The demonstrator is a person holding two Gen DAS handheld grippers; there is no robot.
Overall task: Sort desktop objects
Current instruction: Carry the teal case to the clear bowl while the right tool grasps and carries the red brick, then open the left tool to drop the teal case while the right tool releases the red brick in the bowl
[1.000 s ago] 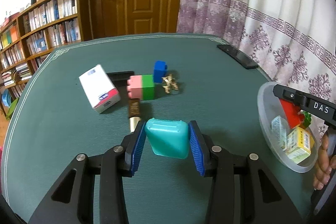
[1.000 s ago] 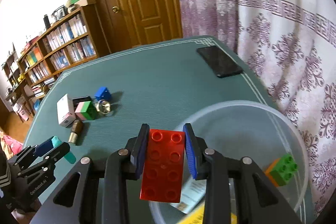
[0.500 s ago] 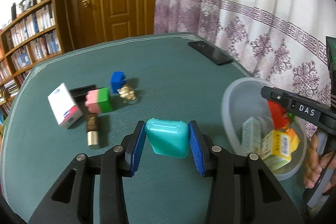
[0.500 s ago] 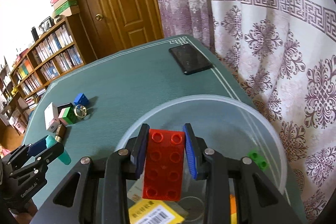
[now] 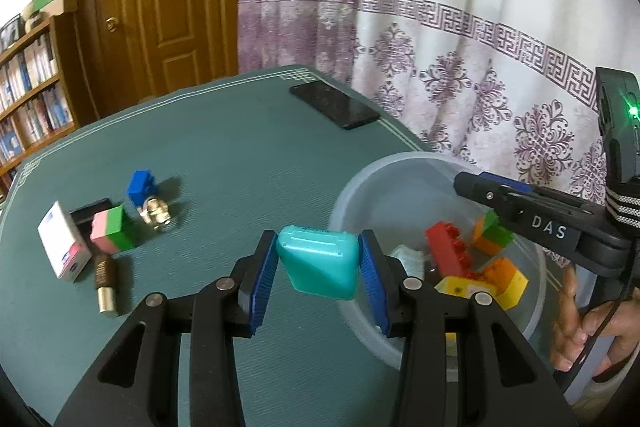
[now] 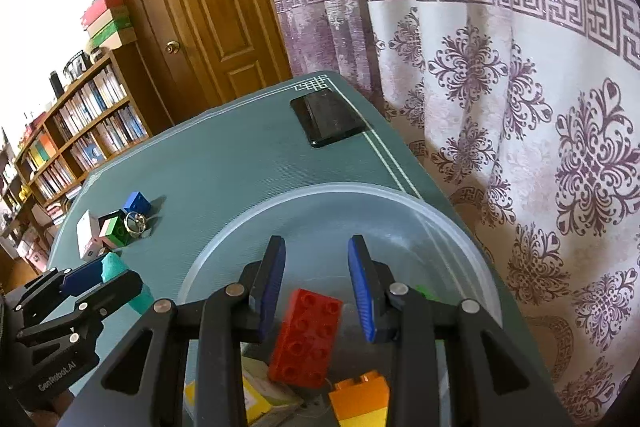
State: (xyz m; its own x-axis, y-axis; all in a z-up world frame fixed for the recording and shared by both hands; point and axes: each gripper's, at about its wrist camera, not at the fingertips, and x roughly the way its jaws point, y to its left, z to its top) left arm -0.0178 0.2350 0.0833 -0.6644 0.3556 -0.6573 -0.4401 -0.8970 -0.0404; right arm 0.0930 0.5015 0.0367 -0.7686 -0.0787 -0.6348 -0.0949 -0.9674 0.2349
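My left gripper (image 5: 318, 267) is shut on a teal plastic case (image 5: 320, 261) and holds it above the table just left of the clear plastic bowl (image 5: 384, 175). My right gripper (image 6: 317, 285) is open above the bowl (image 6: 320, 195). A red brick (image 6: 306, 341) lies loose in the bowl below its jaws, also seen in the left wrist view (image 5: 448, 253). Orange, green and yellow bricks (image 5: 494, 239) and small boxes lie in the bowl too.
On the left of the green table lie a white box (image 5: 62, 247), a pink-green block (image 5: 114, 231), a blue block (image 5: 140, 185), a metal ring toy (image 5: 158, 217), a brown-gold tube (image 5: 105, 283) and a black item (image 5: 90, 213). A black phone (image 5: 334, 105) lies far right.
My right gripper opened and let the red brick drop into the bowl. My left gripper carried the teal case right, up to the bowl's edge.
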